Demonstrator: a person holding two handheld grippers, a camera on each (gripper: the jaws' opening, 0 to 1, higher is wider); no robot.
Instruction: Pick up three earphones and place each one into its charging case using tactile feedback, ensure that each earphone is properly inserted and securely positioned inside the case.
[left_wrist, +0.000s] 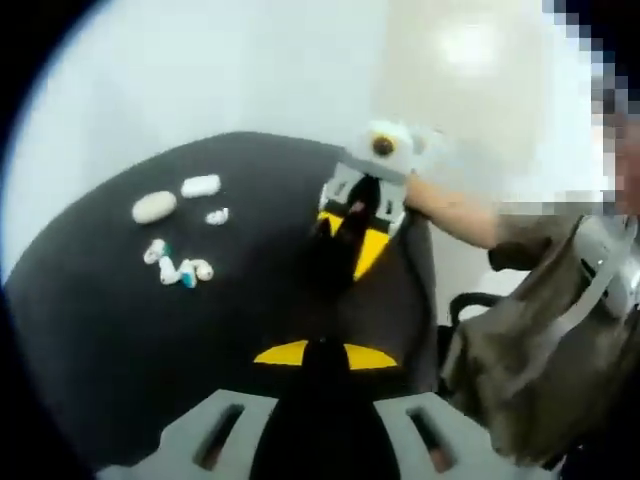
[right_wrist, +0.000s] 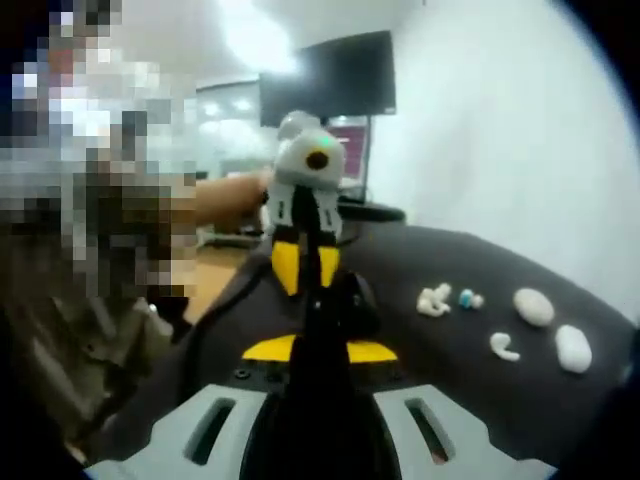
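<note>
On the black table (left_wrist: 120, 330) lie two white oval charging cases (left_wrist: 154, 206) (left_wrist: 201, 186), with one white earphone (left_wrist: 217, 216) just below them. A cluster of white and teal earphones (left_wrist: 180, 268) sits nearer me. My left gripper (left_wrist: 328, 310) stands shut and holds nothing, well to the right of these things. My right gripper (left_wrist: 352, 245) faces it tip to tip, also shut and holding nothing. In the right gripper view the cases (right_wrist: 533, 306) (right_wrist: 573, 348), the single earphone (right_wrist: 504, 347) and the cluster (right_wrist: 434, 300) lie to the right of my right gripper (right_wrist: 335, 292); the left gripper (right_wrist: 306, 268) points back at it.
A person in an olive jacket (left_wrist: 530, 340) stands at the table's edge. A white wall (left_wrist: 200, 70) rises behind the table. A dark monitor (right_wrist: 330, 75) hangs at the back, and a black chair arm (left_wrist: 470, 300) sits beside the table.
</note>
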